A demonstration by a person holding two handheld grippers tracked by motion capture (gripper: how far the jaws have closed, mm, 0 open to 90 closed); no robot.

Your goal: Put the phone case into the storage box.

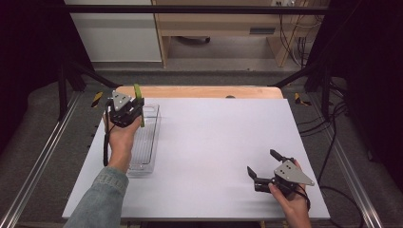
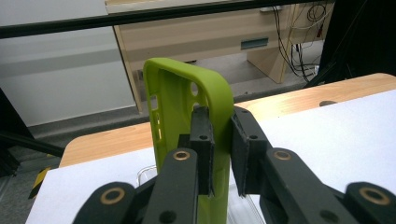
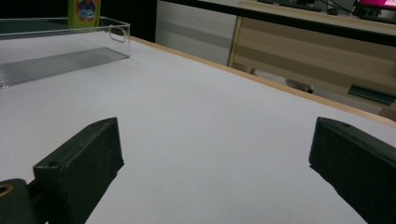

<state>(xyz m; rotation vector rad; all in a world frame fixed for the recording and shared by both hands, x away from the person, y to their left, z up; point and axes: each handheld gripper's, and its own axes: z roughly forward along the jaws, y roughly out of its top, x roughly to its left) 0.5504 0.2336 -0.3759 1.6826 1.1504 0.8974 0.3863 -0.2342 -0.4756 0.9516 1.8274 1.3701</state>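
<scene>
A lime-green phone case (image 2: 187, 88) stands on edge in my left gripper (image 2: 220, 149), whose jaws are shut on its right side wall. In the high view the phone case (image 1: 138, 97) is held upright over the far end of a clear plastic tray (image 1: 151, 142), with my left gripper (image 1: 135, 111) just behind it. My right gripper (image 1: 263, 164) rests open near the table's front right corner, nothing between its jaws. The right gripper view shows my right gripper (image 3: 217, 158) wide apart over bare white tabletop, with the tray (image 3: 60, 58) and the green case (image 3: 84, 11) far off.
The white table top (image 1: 218, 142) lies on a wooden board (image 1: 199, 91) that shows at the far edge. Black frame rails (image 1: 43, 156) run along both sides. A wooden cabinet (image 1: 223, 28) and cables stand beyond the table.
</scene>
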